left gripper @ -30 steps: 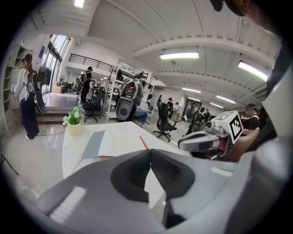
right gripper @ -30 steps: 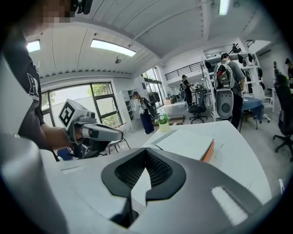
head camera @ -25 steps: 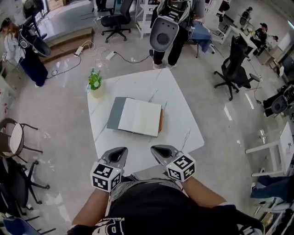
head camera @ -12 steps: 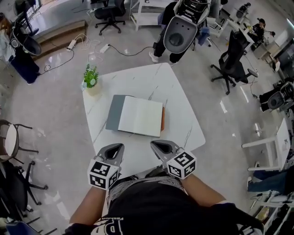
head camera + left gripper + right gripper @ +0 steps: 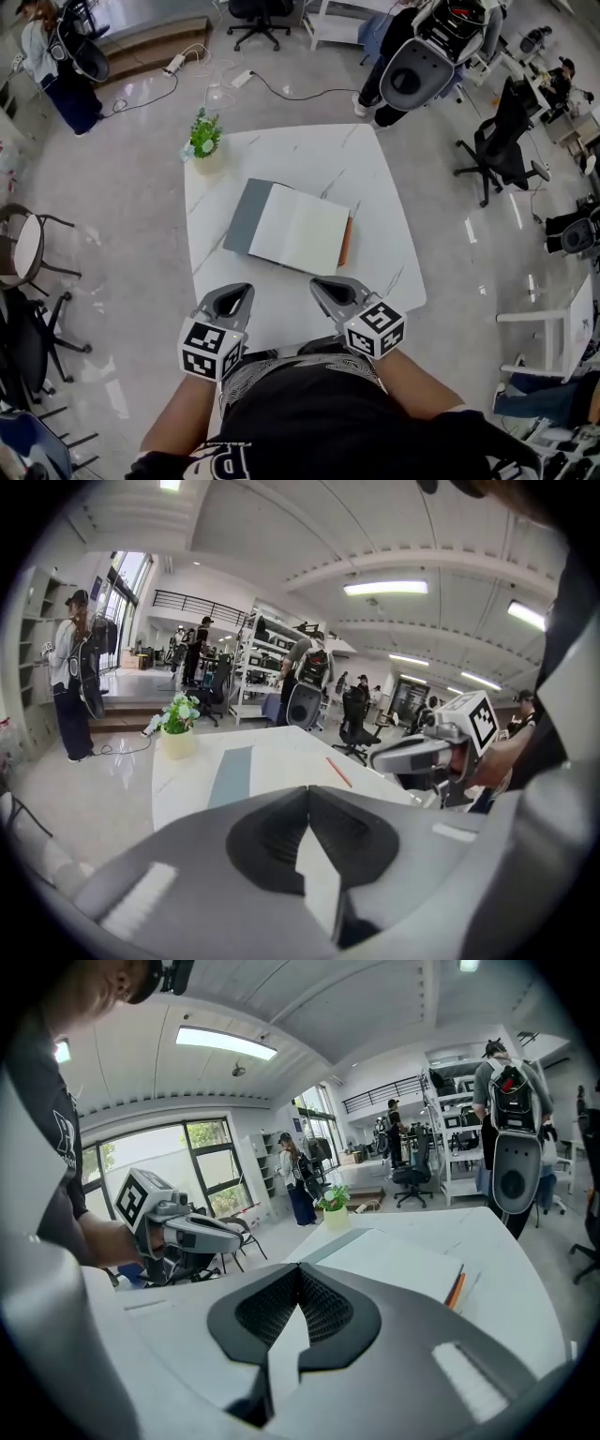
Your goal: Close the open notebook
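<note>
We hold the left gripper [image 5: 236, 295] and right gripper [image 5: 323, 287], jaws together and empty, at the surface's [image 5: 380, 187] six o'clock edge, probably lining up on the open notebook [image 5: 300, 230] at twelve.

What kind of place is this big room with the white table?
Probably a large open office or research lab. There are rolling office chairs, tall metal shelves, and power strips lying out for plugging in equipment.
</note>
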The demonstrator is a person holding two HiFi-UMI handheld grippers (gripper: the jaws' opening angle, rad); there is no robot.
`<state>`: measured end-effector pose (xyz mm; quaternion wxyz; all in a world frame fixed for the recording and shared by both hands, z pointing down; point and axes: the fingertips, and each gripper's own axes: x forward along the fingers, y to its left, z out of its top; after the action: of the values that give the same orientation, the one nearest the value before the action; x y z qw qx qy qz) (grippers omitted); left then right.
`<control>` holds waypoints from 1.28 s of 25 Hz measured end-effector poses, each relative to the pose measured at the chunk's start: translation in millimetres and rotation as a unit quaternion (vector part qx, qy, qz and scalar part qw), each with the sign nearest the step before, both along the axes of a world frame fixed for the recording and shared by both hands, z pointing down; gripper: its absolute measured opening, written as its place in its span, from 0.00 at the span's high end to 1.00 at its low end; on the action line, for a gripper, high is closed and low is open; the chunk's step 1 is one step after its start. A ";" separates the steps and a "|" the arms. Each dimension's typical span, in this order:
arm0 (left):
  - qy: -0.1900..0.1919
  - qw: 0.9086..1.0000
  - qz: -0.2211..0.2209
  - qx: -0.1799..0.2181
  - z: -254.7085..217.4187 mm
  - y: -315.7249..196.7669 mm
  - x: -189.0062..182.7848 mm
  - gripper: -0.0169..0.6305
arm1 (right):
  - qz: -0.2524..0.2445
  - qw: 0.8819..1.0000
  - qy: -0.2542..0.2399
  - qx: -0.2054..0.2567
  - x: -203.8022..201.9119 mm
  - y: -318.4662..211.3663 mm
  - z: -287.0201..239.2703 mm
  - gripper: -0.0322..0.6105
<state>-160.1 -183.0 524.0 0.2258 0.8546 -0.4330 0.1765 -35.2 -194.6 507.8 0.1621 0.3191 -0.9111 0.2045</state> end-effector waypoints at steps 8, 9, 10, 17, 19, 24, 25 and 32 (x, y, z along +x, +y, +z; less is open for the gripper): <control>-0.004 0.999 -0.038 0.013 -2.9 -2.5 -5.3 0.88 | -0.028 1.000 0.000 -0.005 -3.5 -4.5 4.8 0.96; -0.004 0.999 -0.041 0.014 -2.6 -3.8 -5.4 0.88 | -0.031 1.000 -0.001 -0.005 -3.8 -5.6 5.0 0.96; -0.003 0.999 -0.043 0.014 -1.9 -5.1 -5.7 0.88 | -0.033 0.999 -0.001 -0.005 -4.2 -6.6 5.8 0.96; -0.006 0.999 -0.050 0.009 -1.8 -7.5 -10.0 0.81 | -0.043 0.999 0.000 -0.004 -8.2 -9.0 3.8 0.96; -0.006 0.999 -0.050 0.008 -0.7 -7.5 -8.2 0.80 | -0.043 0.999 0.000 -0.003 -7.6 -7.6 3.6 0.96; -0.004 0.999 -0.048 0.006 4.0 -8.0 -10.1 0.80 | -0.046 0.999 0.003 -0.005 -11.4 -5.4 8.1 0.96; -0.003 0.999 -0.047 0.006 3.3 -8.2 -10.1 0.80 | -0.046 0.999 0.003 -0.005 -11.6 -5.5 7.3 0.96; 0.015 0.998 -0.065 0.004 10.8 -15.0 -22.7 0.80 | -0.049 0.999 0.007 -0.003 -12.3 -1.7 8.4 0.96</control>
<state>-182.8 -197.9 534.8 0.2400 0.8281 -0.4850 0.1465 -47.5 -196.3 516.2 0.1795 0.2755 -0.9237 0.1966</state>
